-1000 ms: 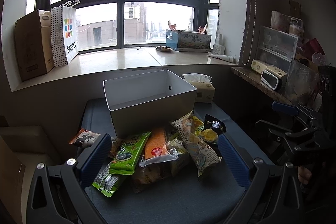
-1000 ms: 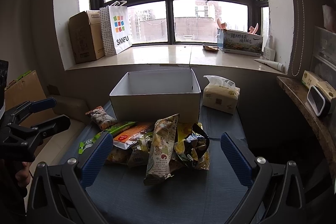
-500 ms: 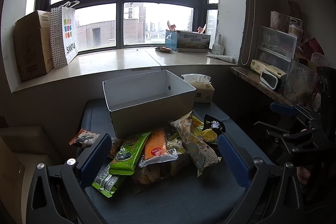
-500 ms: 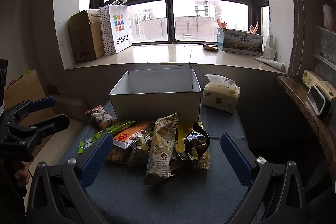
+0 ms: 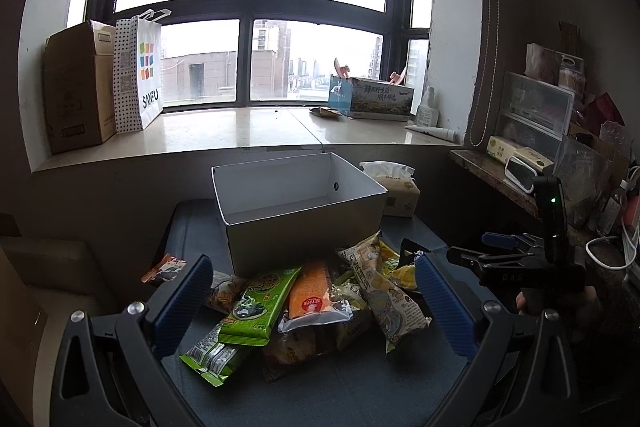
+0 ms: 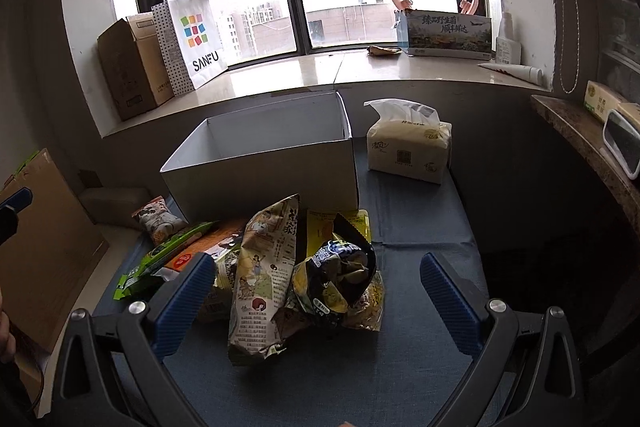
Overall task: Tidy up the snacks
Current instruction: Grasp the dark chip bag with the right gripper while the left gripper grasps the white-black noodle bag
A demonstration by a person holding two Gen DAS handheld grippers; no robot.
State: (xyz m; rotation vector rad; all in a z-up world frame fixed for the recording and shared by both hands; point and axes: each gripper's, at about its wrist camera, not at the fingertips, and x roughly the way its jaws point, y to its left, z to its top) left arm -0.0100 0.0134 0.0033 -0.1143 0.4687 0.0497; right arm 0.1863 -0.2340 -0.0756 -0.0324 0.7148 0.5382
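Observation:
A pile of snack packets lies on the blue-grey table [image 5: 352, 383] in front of an empty white box [image 5: 298, 215] [image 6: 264, 163]. It includes a green packet [image 5: 260, 301], an orange packet [image 5: 314, 293], a tall beige illustrated bag [image 6: 262, 271] [image 5: 380, 287] and a black-and-yellow bag [image 6: 340, 267]. My left gripper [image 5: 310, 303] hangs open above the near side of the pile, holding nothing. My right gripper [image 6: 316, 299] is open too, its blue pads [image 6: 182, 303] on either side of the beige and black bags, without touching them.
A tissue pack [image 6: 408, 151] stands right of the box. The windowsill behind holds a cardboard box [image 5: 76, 87], a SANFU paper bag [image 5: 140, 71] and a printed carton [image 5: 370, 101]. A cluttered shelf [image 5: 532, 155] is on the right; a brown cardboard sheet [image 6: 44, 235] on the left.
Both grippers have moved closer to the pile, the right one tilting down over the beige and black bags. The right gripper now sits nearer in the left wrist view. Nothing was picked up.

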